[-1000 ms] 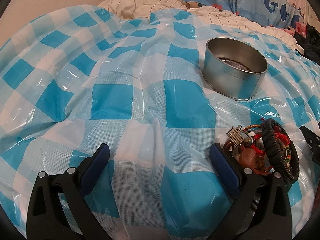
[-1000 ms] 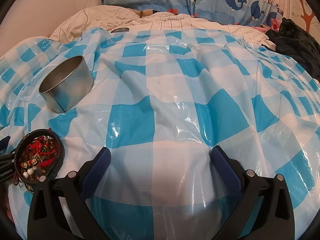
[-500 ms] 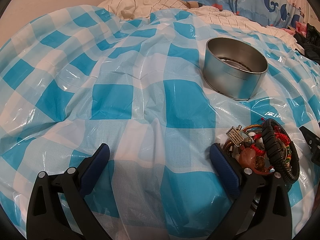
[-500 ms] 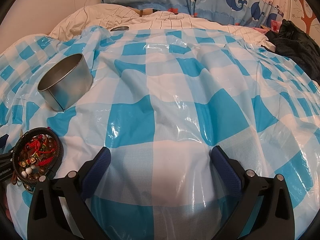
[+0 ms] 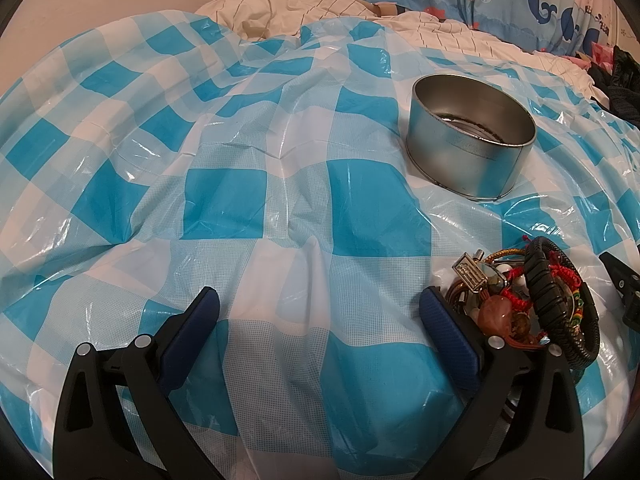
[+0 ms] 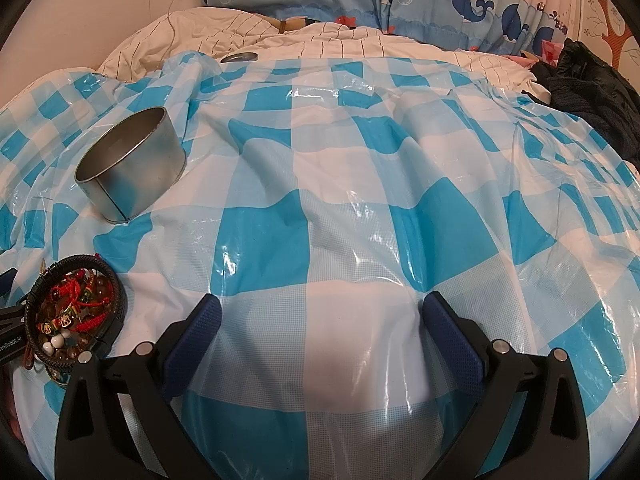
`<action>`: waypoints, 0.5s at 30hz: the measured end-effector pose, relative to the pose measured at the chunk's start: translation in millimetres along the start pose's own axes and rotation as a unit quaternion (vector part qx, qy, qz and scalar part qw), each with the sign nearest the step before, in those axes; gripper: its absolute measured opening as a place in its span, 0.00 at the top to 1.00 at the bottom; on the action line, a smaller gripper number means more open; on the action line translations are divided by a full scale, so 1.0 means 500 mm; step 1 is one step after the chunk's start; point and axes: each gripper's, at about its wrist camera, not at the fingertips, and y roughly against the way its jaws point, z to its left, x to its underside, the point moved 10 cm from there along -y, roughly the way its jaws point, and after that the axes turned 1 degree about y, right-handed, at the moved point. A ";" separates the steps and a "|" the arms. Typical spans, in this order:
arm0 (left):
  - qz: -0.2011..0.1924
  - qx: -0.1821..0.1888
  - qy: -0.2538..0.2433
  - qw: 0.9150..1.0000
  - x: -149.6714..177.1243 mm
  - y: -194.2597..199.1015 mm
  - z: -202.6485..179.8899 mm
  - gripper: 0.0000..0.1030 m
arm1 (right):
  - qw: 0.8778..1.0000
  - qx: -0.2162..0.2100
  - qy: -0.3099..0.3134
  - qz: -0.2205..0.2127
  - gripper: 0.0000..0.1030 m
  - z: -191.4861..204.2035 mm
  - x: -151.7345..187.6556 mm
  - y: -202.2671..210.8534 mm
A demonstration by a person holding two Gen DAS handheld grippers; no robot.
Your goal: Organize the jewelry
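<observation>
Your right gripper (image 6: 320, 320) has edged forward; both jaws wide open, empty, the tangled bead-and-cord bracelet pile (image 5: 528, 304) lower right, round metal tin (image 5: 472, 140) untouched.

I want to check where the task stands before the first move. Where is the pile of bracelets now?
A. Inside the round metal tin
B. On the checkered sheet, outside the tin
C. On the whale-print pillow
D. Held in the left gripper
B: the pile of bracelets lies on the checkered sheet, nearer the camera than the metal tin; the left gripper is open and holds nothing.
</observation>
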 end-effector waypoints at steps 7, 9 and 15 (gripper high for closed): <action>0.000 0.000 0.000 1.000 0.000 0.000 0.000 0.07 | 1.000 0.000 0.000 0.000 0.06 -0.001 0.000 0.001; 0.000 0.000 0.000 1.000 0.000 0.000 0.000 0.07 | 1.000 0.000 0.000 0.000 0.06 0.000 0.000 0.000; 0.000 -0.001 -0.001 1.000 0.000 0.000 -0.001 0.07 | 1.000 0.000 0.000 0.000 0.06 -0.001 0.000 0.003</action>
